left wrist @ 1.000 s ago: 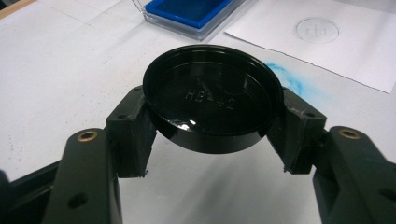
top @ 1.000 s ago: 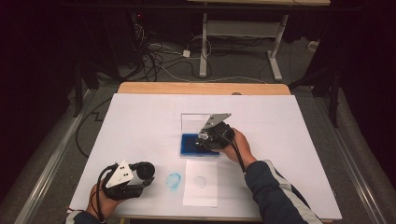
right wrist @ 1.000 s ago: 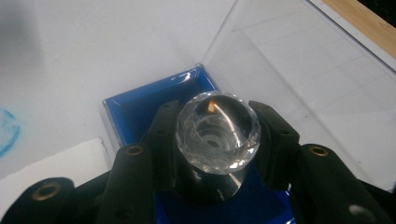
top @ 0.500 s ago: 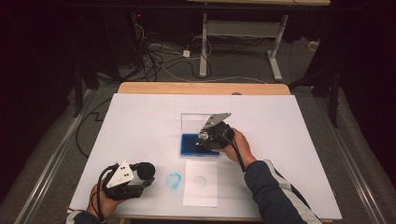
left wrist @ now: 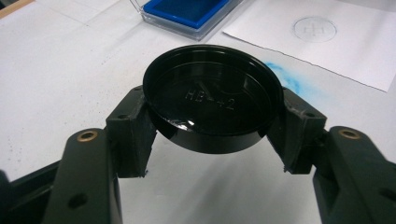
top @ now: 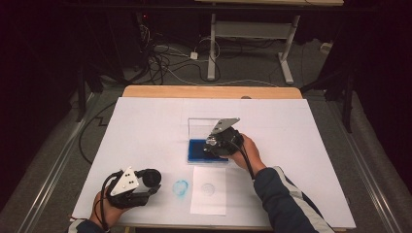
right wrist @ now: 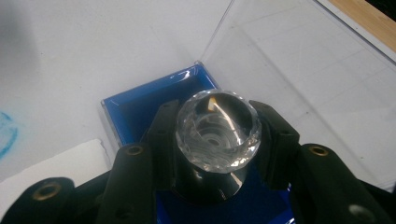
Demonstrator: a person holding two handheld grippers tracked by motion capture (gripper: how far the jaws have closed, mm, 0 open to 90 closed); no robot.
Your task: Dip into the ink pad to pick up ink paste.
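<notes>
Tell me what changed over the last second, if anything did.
Nothing visibly moved. The right gripper is shut on the stamp over the blue ink pad, as before. The left gripper holds the black cap near the table's front edge, beside the blue smudge. The paper lies where it was.

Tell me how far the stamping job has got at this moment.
Done: the stamp's black cap is off, clamped in the left gripper, and the ink pad case stands open. In hand: the right gripper holds the clear-topped stamp over the blue pad. Left: a dark print on the white sheet, which shows a faint circle.
</notes>
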